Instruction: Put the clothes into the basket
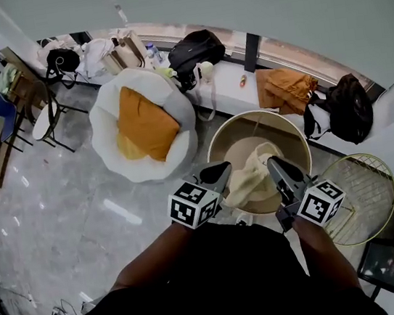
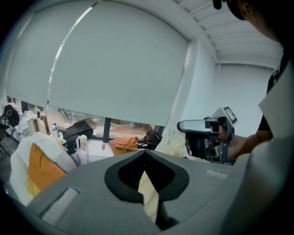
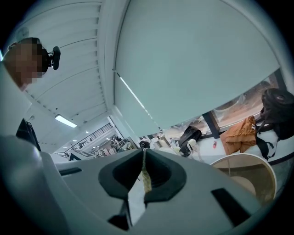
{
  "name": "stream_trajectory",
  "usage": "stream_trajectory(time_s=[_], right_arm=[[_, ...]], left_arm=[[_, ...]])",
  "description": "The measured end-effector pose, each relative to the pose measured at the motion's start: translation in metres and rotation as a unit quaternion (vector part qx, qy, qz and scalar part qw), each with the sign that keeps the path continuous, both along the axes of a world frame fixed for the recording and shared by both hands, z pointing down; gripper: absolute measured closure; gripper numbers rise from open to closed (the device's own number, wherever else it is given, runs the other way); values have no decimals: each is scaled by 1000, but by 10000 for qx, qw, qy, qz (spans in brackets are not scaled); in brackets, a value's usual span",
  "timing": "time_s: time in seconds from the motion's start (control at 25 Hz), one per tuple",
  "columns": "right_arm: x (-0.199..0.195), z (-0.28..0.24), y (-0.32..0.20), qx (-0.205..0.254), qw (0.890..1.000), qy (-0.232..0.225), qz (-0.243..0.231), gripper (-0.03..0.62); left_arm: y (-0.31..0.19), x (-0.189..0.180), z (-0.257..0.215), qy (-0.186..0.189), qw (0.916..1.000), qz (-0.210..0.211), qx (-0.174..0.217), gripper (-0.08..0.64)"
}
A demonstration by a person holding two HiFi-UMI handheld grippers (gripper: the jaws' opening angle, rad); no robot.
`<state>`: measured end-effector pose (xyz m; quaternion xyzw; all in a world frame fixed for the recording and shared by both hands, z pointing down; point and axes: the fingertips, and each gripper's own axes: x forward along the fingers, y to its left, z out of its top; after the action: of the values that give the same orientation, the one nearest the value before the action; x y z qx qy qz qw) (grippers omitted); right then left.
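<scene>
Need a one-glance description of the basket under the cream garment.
Find the long white window ledge; on the floor just in front of it, right of the white round chair with the orange cushion, stands the basket, cream garment above it. It is the solid beige tub, unlike the yellow wire basket to its right.

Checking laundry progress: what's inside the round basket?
The basket shows its bare beige floor at the far side. A cream cloth, pinched by the left hand-held gripper and right hand-held gripper, hangs over the near part, hiding the rest.
</scene>
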<state>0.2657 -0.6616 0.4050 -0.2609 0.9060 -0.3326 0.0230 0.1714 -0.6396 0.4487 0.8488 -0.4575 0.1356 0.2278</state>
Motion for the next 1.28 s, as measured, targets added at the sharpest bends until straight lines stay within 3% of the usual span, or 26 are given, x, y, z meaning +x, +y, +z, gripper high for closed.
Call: stream_trajectory(time_s=[0.6,0.92,1.28], right_arm=[[-88,-9,111,-243,9992,-294,150,558],[-131,-7,169,-216,9992,-348,-9,558],[-169,-3,221,-179,9969,-241,-727,558]], left_arm=[[125,-110,-10,125,9995,-274,21,560],[186,-138,-4,222,9992,-337,30,560],[242,-165,-9,209,9964,-805,179,560]])
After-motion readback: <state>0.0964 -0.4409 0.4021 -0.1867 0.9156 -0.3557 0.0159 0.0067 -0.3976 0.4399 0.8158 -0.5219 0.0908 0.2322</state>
